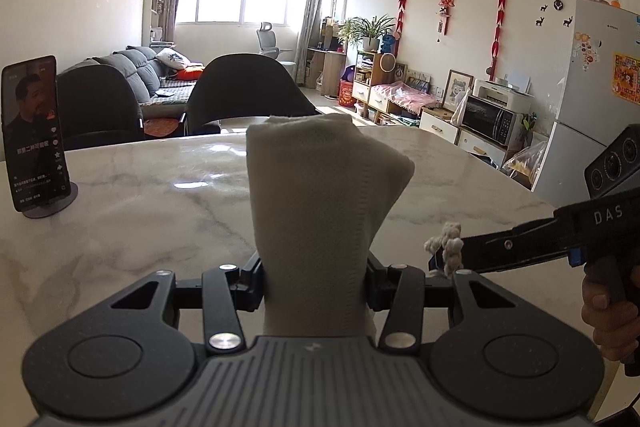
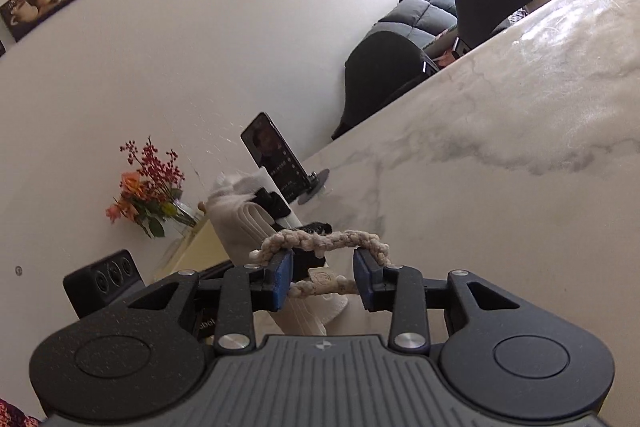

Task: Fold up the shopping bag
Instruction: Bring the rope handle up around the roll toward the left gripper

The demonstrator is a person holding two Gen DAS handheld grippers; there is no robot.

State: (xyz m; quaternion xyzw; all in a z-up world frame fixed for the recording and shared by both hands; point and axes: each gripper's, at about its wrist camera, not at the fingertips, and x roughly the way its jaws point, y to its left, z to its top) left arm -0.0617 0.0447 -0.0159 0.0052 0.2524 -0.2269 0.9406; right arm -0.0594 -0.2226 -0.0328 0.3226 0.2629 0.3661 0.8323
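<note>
The cream woven-fabric shopping bag [image 1: 316,227], folded into a thick upright bundle, stands clamped between the two fingers of my left gripper [image 1: 316,283] above the white, grey-veined marble table [image 1: 140,211]; its upper end flops over toward the right in the left wrist view. My left gripper's jaws press on both sides of the bundle and hold it. The bag's braided cream rope handle [image 2: 320,241] hangs out to the side, draped across the blue-padded fingers [image 2: 282,279] of my right gripper [image 2: 323,281]. The jaws of my right gripper are parted with a gap between the pads; a second strand of the rope crosses that gap, and the pads do not pinch it. My right hand [image 1: 610,303] grips the handle of that tool at the frame edge. A black smartphone with a lit screen on a round grey stand [image 1: 34,131] sits at the table's far left. Two black curved-back chairs [image 1: 248,91] stand behind the table.
</note>
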